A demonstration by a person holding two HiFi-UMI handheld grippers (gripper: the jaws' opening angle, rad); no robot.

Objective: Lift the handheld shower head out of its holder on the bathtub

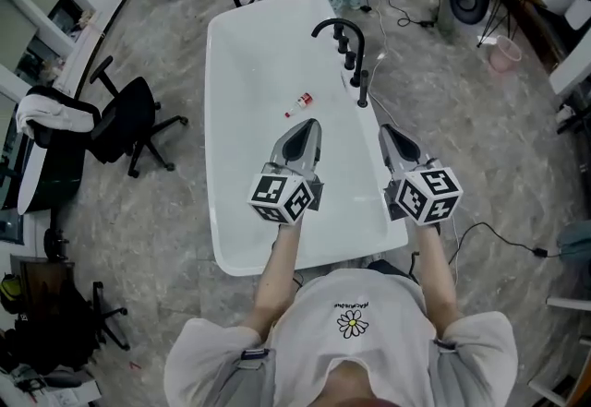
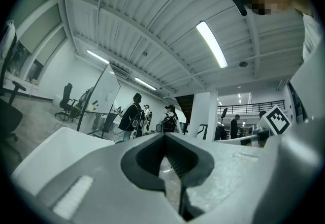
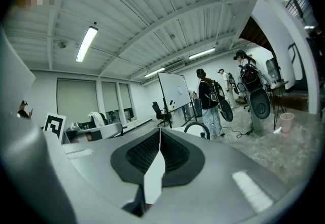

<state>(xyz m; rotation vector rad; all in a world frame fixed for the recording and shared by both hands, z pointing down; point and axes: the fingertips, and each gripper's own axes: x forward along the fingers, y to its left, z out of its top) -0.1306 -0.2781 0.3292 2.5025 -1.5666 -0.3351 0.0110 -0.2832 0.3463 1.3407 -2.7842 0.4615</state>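
Jaws on both grippers were pressed together with nothing between them as I held the left gripper (image 1: 311, 125) and right gripper (image 1: 384, 131) over the bathtub's (image 1: 247, 91) near end. The handheld shower head (image 1: 363, 87) stood upright in its holder on the bathtub's right rim, beside the black faucet (image 1: 338, 27), untouched.

The left forearm (image 1: 277, 271) and right forearm (image 1: 436, 281) reach forward, bare and side by side. The left gripper (image 1: 310, 128) and right gripper (image 1: 387, 131) point ahead, level, tips slightly spread. Each one's jaws are pressed together, nothing between them.
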